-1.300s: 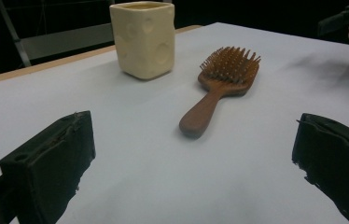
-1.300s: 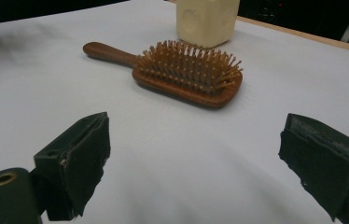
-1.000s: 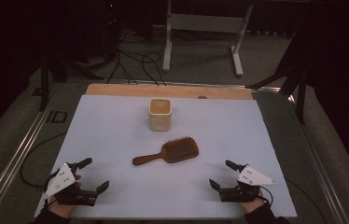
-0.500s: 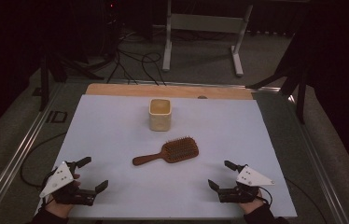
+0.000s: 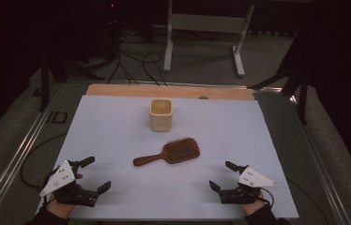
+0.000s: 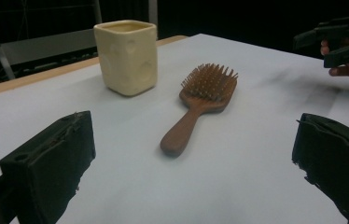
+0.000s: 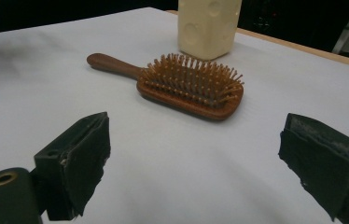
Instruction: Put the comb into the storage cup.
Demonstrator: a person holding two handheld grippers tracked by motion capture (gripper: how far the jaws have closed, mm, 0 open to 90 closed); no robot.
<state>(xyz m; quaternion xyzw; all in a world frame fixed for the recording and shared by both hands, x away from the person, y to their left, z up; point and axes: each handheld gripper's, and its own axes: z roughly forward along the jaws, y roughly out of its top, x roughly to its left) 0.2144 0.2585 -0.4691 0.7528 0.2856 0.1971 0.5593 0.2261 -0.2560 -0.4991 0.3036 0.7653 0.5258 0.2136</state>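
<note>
Now, hairbrush point(image 5: 169, 153) between tongs (bristles up)

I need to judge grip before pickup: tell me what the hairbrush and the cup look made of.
Hairbrush: looks like wood, reddish-brown with a smooth, slightly glossy handle; its bristles look like pale wooden pins.
Cup: probably glazed ceramic, cream, squarish with shallow round dimples and a soft sheen; plastic can't be ruled out.

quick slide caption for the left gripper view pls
Open left gripper faces a wooden hairbrush lying bristles-up beside a cream cup on the white table.
</note>
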